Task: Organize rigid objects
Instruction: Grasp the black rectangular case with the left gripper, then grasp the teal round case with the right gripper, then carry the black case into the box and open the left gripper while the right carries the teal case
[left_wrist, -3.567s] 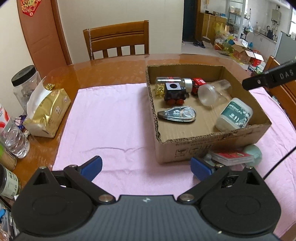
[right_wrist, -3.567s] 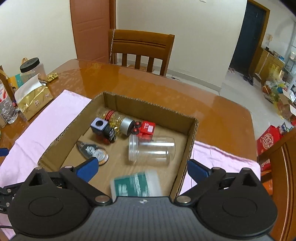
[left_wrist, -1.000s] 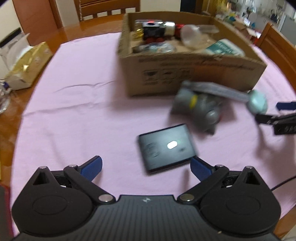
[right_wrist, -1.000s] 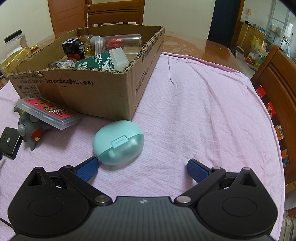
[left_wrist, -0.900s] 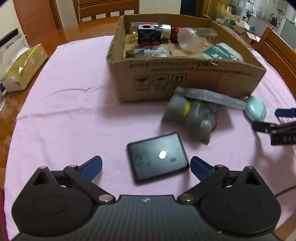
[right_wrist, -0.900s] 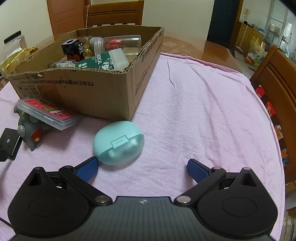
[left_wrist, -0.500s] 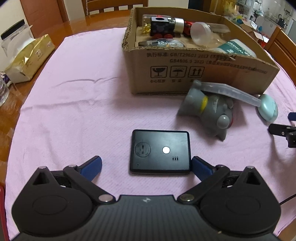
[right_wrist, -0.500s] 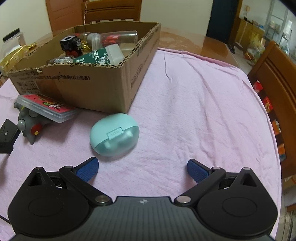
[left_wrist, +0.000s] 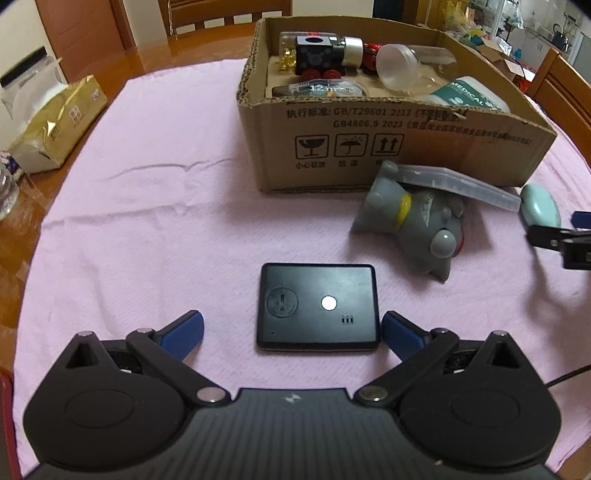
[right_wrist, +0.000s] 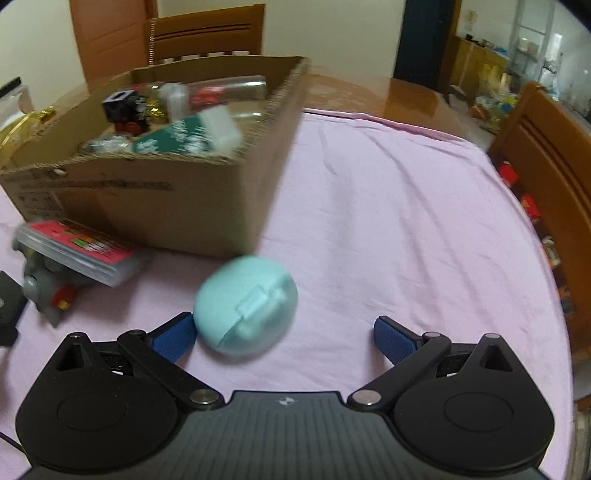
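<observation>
A flat black device (left_wrist: 318, 306) lies on the pink cloth between the open fingers of my left gripper (left_wrist: 291, 328), nearer the right finger. Beyond it lie a grey toy (left_wrist: 417, 218), a clear card case (left_wrist: 461, 182) resting on the toy, and the cardboard box (left_wrist: 388, 147) holding a toy train, jars and a tape measure. In the right wrist view a mint-green oval case (right_wrist: 246, 304) rests on the cloth by the left finger of my open right gripper (right_wrist: 284, 334). The box (right_wrist: 159, 199) stands behind it, with the card case (right_wrist: 79, 251) to the left.
A gold tissue pack (left_wrist: 55, 129) and a plastic jar (left_wrist: 26, 85) sit at the table's left edge. Wooden chairs stand behind the table (right_wrist: 207, 33) and at its right side (right_wrist: 546, 155). Pink cloth (right_wrist: 406, 221) stretches open to the right of the box.
My left gripper has closed in on the black device, which now lies between its fingers. My right gripper has moved towards the mint case, now by its left finger.
</observation>
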